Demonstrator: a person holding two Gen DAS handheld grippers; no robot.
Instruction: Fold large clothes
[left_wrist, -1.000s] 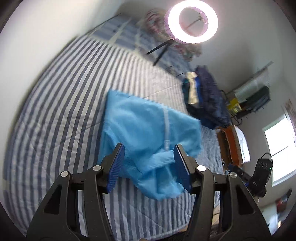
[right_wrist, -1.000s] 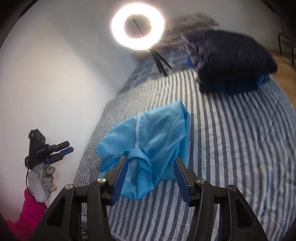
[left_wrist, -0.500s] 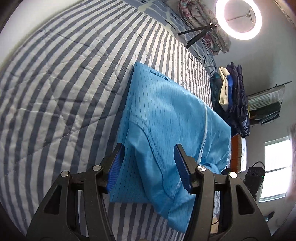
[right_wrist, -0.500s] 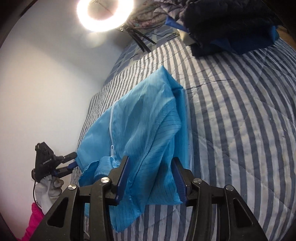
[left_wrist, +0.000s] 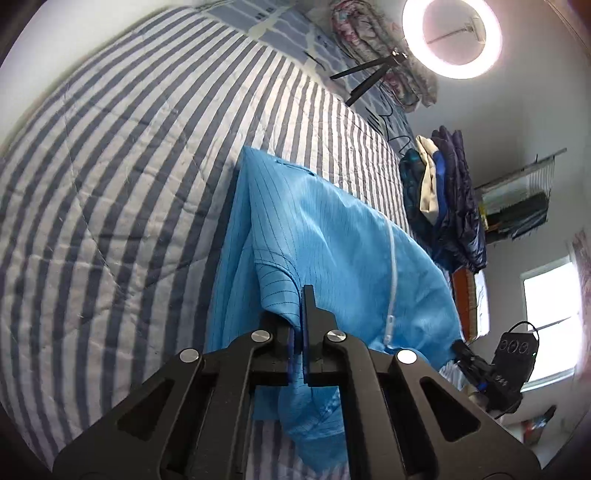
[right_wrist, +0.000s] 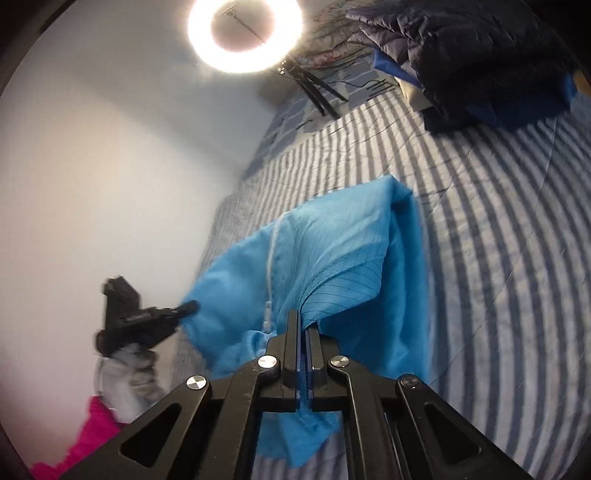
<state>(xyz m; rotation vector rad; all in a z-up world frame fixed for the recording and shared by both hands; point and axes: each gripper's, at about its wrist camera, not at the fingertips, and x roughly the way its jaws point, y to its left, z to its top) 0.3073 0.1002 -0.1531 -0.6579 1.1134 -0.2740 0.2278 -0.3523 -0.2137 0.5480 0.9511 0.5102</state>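
ITEM: coat (left_wrist: 325, 236), blue, on bed (left_wrist: 110, 184) | HANDLING: prob. thin, light, limp, slick | HOLD: near-edge folds | L gripper (left_wrist: 300, 325) & R gripper (right_wrist: 302, 332): fingers just closed, pinching cloth

Wide bare room on blue-and-white striped bed quilt (left_wrist: 110, 192) both sides of bright blue zip jacket (left_wrist: 325, 236). Pile of dark folded clothes (right_wrist: 480, 62) blocks far right corner. Glowing round ring light (right_wrist: 245, 35) on black tripod stands at far end. White wall (right_wrist: 110, 166) close along left edge.
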